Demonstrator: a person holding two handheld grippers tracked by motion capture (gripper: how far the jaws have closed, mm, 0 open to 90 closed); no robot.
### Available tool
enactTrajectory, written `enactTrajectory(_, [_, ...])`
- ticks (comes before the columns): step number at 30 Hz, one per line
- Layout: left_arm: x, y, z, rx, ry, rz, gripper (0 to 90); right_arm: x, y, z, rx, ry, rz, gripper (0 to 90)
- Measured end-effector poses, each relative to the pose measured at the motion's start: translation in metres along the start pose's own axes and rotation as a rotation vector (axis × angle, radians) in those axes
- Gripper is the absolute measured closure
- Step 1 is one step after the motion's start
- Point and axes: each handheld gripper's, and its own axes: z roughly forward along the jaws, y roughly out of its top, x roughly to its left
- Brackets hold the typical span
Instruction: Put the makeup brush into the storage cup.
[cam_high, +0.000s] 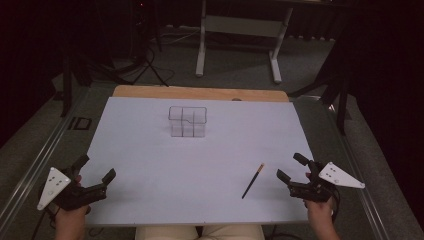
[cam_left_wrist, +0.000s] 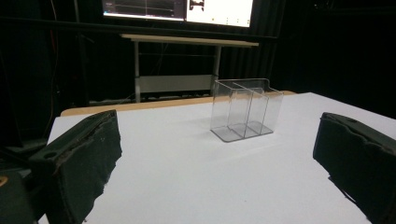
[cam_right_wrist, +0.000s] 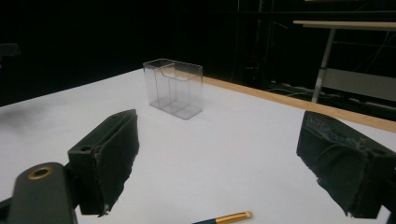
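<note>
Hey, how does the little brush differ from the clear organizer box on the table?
The brush is thin, dark-handled with a gold end and lies flat; the clear organizer box is see-through, divided into compartments and stands upright. The brush lies near the right hand-held gripper; the box sits farther back, mid-table. Both rest untouched on the white table.

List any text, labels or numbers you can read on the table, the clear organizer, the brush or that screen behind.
None readable.
Screen: bright windows with lines, too blurred to read.
Clear organizer: no label visible.
Brush: no marking legible on its handle.
White table cover: blank.
</note>
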Motion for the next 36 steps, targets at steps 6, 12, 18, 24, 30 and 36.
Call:
enactTrajectory(6, [0.001, 0.001, 0.001, -0.006, 0.007, -0.005, 1.9, 0.002, 0.0, -0.003, -0.015, 0.037, 0.009, 12.8])
enactTrajectory(12, [0.001, 0.002, 0.003, -0.009, 0.0, -0.005, 2.0, 0.005, 0.0, -0.002, 0.001, 0.075, 0.026, 10.8])
enactTrajectory(18, [0.0, 0.002, 0.004, -0.006, -0.006, 0.001, 1.9, 0.008, 0.002, 0.0, 0.003, 0.062, 0.038, 9.6])
enactTrajectory(24, [0.001, 0.003, 0.001, -0.013, 0.004, -0.009, 2.0, 0.0, 0.002, 0.005, 0.061, 0.073, 0.124, 8.1])
enactTrajectory(30, [0.001, 0.004, -0.001, -0.018, 0.014, -0.007, 1.9, -0.014, 0.004, 0.005, 0.134, 0.063, 0.149, 8.1])
enactTrajectory(36, [0.001, 0.004, -0.001, -0.014, 0.02, -0.004, 2.0, -0.036, -0.009, 0.002, 0.252, 0.084, 0.168, 8.1])
